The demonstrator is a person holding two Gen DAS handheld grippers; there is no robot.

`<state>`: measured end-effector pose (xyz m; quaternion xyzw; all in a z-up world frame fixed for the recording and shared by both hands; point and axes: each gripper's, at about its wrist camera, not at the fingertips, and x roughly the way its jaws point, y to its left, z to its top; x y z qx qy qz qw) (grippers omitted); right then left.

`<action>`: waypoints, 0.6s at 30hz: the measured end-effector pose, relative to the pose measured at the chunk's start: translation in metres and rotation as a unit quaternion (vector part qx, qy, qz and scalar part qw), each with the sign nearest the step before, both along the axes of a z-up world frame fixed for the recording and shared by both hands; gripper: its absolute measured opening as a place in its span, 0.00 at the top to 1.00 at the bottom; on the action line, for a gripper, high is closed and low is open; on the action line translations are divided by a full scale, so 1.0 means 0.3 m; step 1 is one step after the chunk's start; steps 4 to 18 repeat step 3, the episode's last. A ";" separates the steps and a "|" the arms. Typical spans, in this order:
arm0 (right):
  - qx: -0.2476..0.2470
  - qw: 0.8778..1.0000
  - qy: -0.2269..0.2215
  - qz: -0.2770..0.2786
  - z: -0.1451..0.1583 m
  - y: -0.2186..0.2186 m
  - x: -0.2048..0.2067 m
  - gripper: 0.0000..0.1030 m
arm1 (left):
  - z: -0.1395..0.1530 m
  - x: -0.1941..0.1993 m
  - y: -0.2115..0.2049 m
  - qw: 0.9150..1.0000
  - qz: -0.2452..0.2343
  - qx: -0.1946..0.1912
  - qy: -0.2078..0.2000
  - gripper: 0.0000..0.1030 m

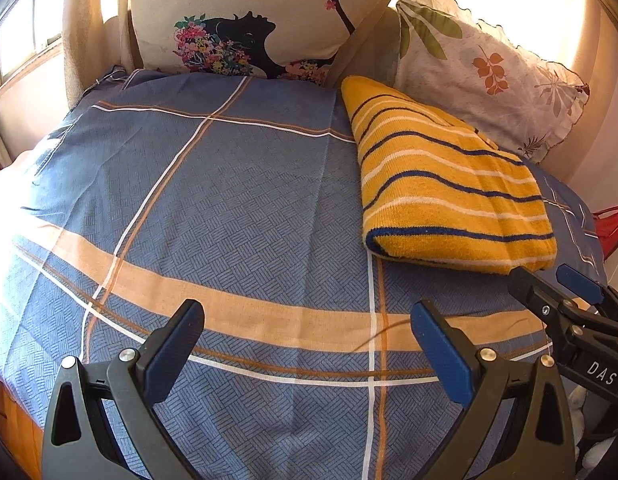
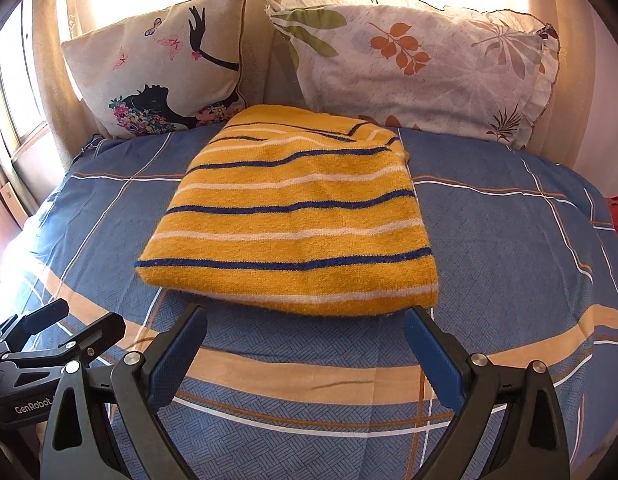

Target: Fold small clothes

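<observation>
A yellow knit garment (image 2: 293,220) with blue and white stripes lies folded into a flat rectangle on the blue checked bedsheet (image 2: 509,248). In the left wrist view the same garment (image 1: 449,184) sits at the right side of the bed. My left gripper (image 1: 307,316) hovers open over bare sheet, left of the garment, holding nothing. My right gripper (image 2: 307,320) stands open just in front of the garment's near edge, touching nothing. The right gripper (image 1: 557,280) shows at the right edge of the left wrist view, and the left gripper (image 2: 81,320) at the lower left of the right wrist view.
A cushion printed with a black silhouette and flowers (image 2: 165,68) and a leaf-print pillow (image 2: 429,68) lean against the curtained back. A window (image 1: 17,44) is at the left. Something red (image 1: 613,224) lies past the bed's right edge.
</observation>
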<state>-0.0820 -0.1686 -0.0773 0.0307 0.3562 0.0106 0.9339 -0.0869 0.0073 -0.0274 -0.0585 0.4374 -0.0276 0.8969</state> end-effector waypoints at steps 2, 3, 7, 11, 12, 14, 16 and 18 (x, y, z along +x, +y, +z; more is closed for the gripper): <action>0.002 1.000 -0.001 0.000 0.000 0.002 -0.006 0.02 | 0.003 -0.008 -0.002 1.000 0.000 0.003 -0.002 0.00; 0.003 1.000 -0.001 0.000 0.001 0.003 -0.010 0.02 | 0.005 -0.013 -0.002 1.000 0.001 0.005 -0.003 0.00; 0.003 1.000 -0.001 0.000 0.001 0.003 -0.010 0.02 | 0.005 -0.013 -0.002 1.000 0.001 0.005 -0.003 0.00; 0.003 1.000 -0.001 0.000 0.001 0.003 -0.010 0.02 | 0.005 -0.013 -0.002 1.000 0.001 0.005 -0.003 0.00; 0.003 1.000 -0.001 0.000 0.001 0.003 -0.010 0.02 | 0.005 -0.013 -0.002 1.000 0.001 0.005 -0.003 0.00; 0.003 1.000 -0.001 0.000 0.001 0.003 -0.010 0.02 | 0.005 -0.013 -0.002 1.000 0.001 0.005 -0.003 0.00; 0.003 1.000 -0.001 0.000 0.001 0.003 -0.010 0.02 | 0.005 -0.013 -0.002 1.000 0.001 0.005 -0.003 0.00; 0.003 1.000 -0.001 0.000 0.001 0.003 -0.010 0.02 | 0.005 -0.013 -0.002 1.000 0.001 0.005 -0.003 0.00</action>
